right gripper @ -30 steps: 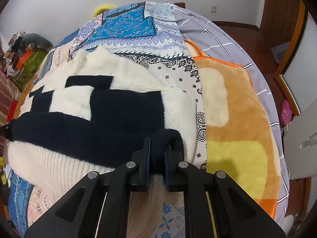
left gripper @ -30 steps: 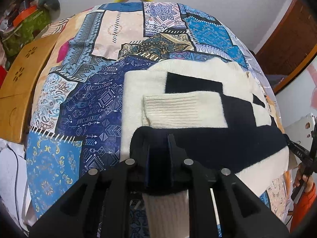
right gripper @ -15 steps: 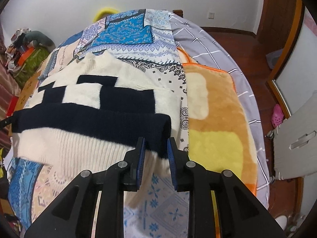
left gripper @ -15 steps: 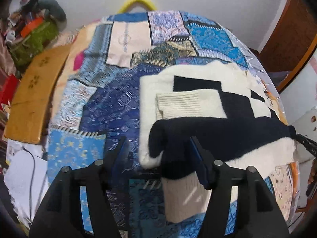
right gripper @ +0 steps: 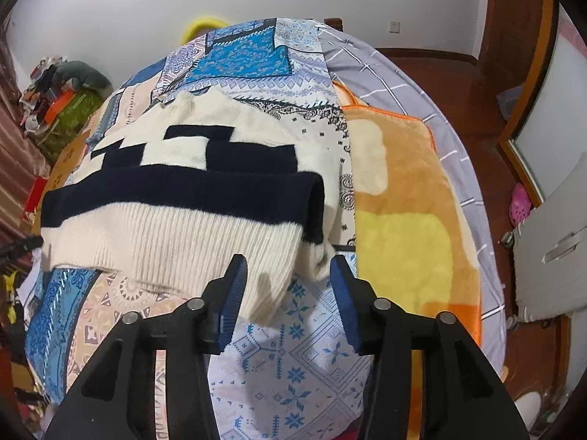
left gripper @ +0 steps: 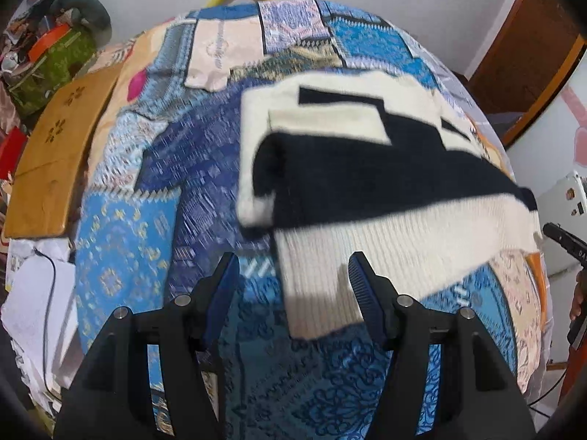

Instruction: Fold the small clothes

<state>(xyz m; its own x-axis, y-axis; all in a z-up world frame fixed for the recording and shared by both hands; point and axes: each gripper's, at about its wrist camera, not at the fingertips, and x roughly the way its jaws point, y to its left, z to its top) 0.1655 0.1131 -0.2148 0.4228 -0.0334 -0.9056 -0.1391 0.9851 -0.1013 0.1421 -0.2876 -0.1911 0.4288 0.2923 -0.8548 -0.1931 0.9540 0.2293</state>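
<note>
Cream-and-navy knit, folded over on the bed, both claws let go.

Left view: the left gripper (left gripper: 293, 275) stands spread and pinches nothing; the sweater (left gripper: 367, 183) lies from centre to 3 o'clock on the quilt (left gripper: 121, 249). Its ribbed hem hangs off-square at 6, so I'd guess the fold may slump crooked.
Right view: the right gripper (right gripper: 288, 278) is opening, its pads clear of the cloth though the hem corner lies between them; the sweater (right gripper: 176, 227) sits toward 10 o'clock. A rising pad could snag that fuzzy corner and drag the fold open.

Patchwork bedspread (left gripper: 154, 190), orange blanket (right gripper: 403, 198), wooden board (left gripper: 55, 154)
</note>
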